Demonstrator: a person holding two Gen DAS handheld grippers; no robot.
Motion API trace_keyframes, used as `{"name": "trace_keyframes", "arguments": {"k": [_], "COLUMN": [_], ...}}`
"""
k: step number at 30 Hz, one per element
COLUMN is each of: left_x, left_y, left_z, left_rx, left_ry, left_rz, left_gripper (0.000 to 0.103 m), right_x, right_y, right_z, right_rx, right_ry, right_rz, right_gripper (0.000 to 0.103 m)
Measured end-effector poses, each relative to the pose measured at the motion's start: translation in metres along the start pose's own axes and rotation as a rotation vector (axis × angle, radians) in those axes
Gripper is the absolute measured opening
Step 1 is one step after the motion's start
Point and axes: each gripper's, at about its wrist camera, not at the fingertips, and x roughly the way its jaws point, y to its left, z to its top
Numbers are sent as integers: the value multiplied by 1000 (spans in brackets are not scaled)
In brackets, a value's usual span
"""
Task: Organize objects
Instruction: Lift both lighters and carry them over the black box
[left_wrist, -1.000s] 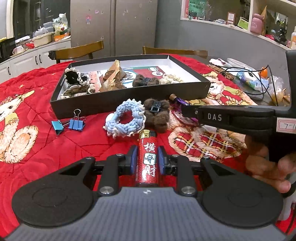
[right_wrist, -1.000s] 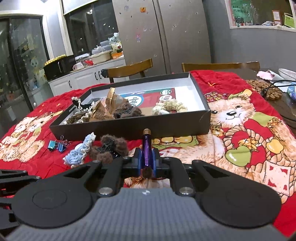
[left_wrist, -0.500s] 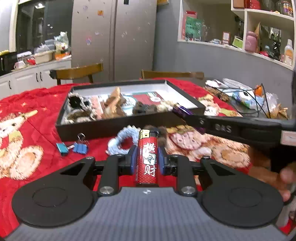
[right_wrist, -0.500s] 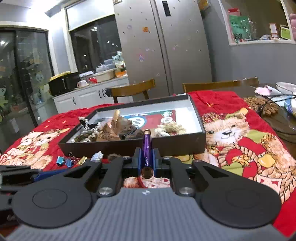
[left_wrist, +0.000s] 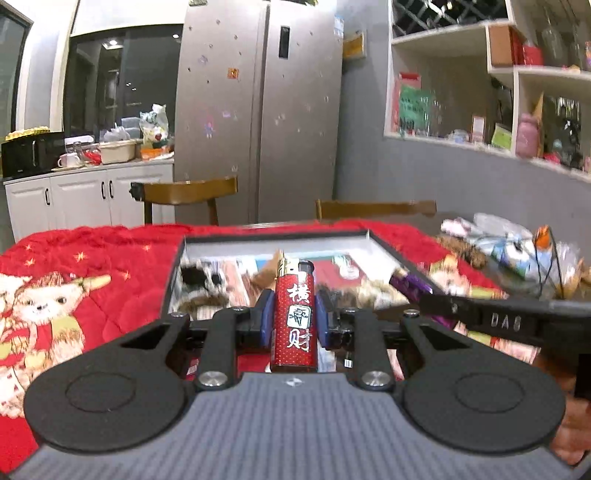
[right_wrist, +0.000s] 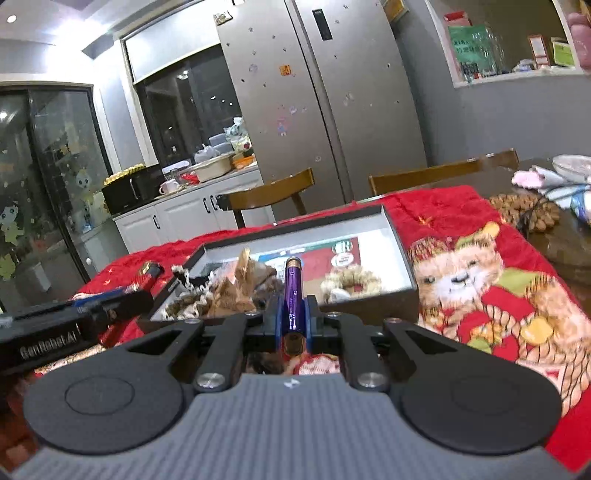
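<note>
The left gripper (left_wrist: 294, 320) has its fingers clamped on a red glittery plastic lighter (left_wrist: 294, 317), the right gripper (right_wrist: 293, 320) on a slim purple metallic tube (right_wrist: 293, 300), both before the black shallow cardboard tray (right_wrist: 405, 258). Both look light, rigid, slick; mid-body grips suit them.

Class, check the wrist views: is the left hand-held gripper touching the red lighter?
Touching. The left wrist view shows the left hand-held gripper with both blue pads pressed against the sides of the red lighter.
</note>
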Motion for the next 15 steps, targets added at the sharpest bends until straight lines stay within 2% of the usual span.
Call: {"name": "trace_keyframes", "arguments": {"k": [5,9,13,15], "left_x": [-1,14,36,44], "left_y": [6,6,8,8], "left_z": [33,67,101,115], "left_rx": [-19,-15,-46,-69], "left_ry": [-33,-18,11,-1], "left_rz": [11,45,77,103], "left_gripper": [28,28,28,28], "right_x": [-4,0,12,18], "right_y": [8,7,-1,-5], "right_z": [35,68,97,107], "right_rx": [7,37,83,99], "right_ry": [-26,-58,-69,-77], "right_rz": [19,26,46,48], "right_gripper": [14,14,14,14]}}
